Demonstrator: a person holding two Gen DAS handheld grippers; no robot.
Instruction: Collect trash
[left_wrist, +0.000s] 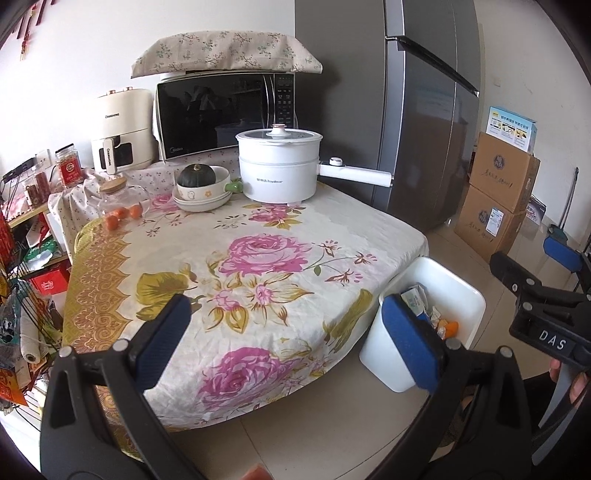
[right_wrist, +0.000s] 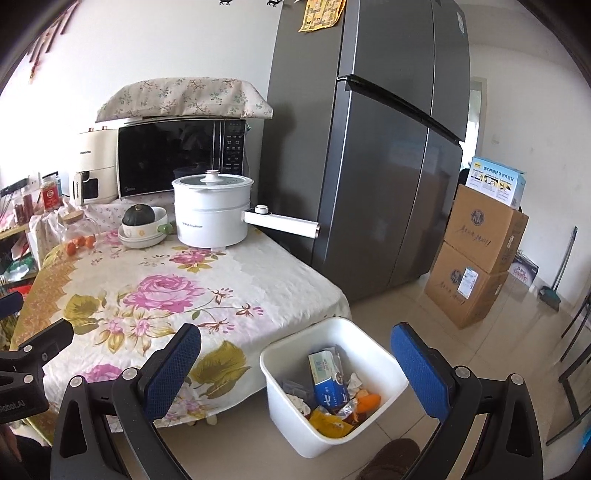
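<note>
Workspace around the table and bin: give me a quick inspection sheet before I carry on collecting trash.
Surface: table under a floral cloth; the near half is bare, no loose trash seen on it.
Job's things: white bin on the floor by the table corner, holding a blue carton, yellow wrapper and crumpled scraps.
Clutter: white electric pot, squash in stacked bowls, glass jar with small oranges, all at the far edge.
Grippers: left claw open and empty over the table; right claw open and empty above the bin.
Cables: nothing seen.
Surroundings: microwave, grey fridge, stacked cardboard boxes, tiled floor.
</note>
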